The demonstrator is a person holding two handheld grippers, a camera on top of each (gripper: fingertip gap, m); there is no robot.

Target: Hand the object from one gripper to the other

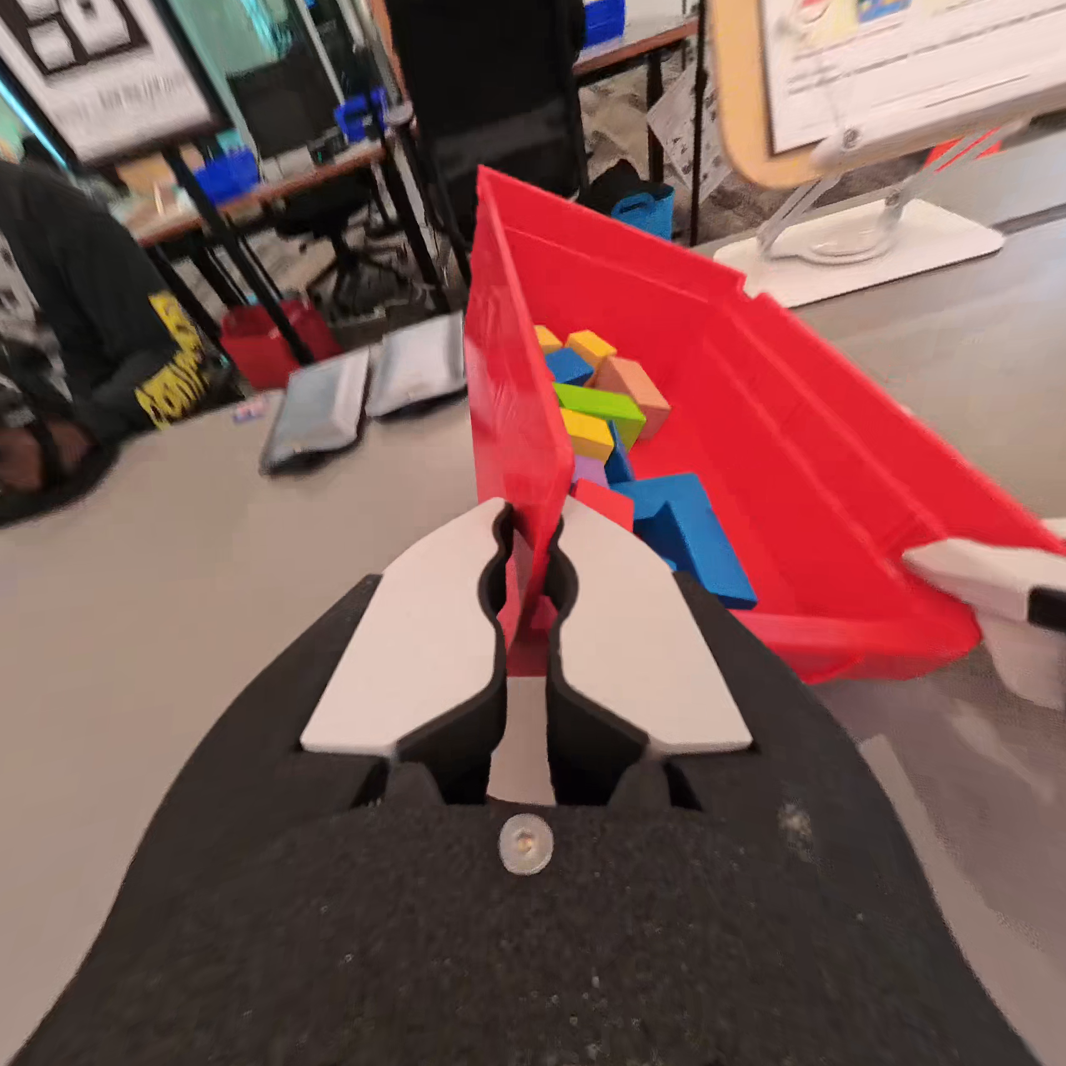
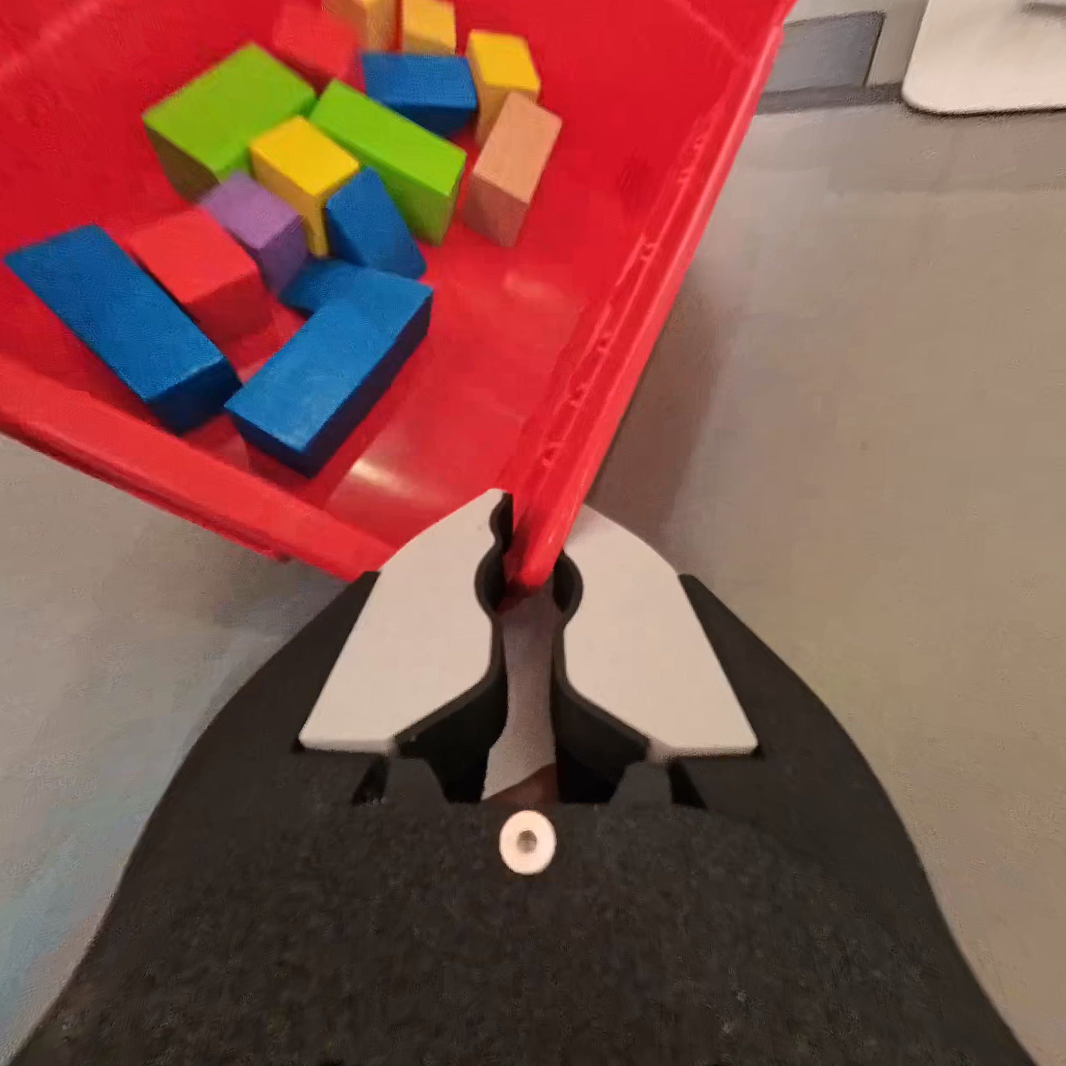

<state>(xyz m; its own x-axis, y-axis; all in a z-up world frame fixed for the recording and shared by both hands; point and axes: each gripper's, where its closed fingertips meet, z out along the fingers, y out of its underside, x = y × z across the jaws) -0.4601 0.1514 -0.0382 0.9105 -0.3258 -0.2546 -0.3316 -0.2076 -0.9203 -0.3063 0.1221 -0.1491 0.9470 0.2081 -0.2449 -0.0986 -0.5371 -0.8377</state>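
While both the left gripper (image 1: 530, 519) and right gripper (image 2: 533, 519) pinch the red bin's (image 2: 605, 404) walls, keep it level so the blocks (image 2: 323, 369) stay in.

No legible text. Blurred print marks a framed poster (image 1: 109, 86) at upper left, a tilted screen (image 1: 917, 63) at upper right, and yellow lettering on a person's dark sleeve (image 1: 173, 369); none can be read.
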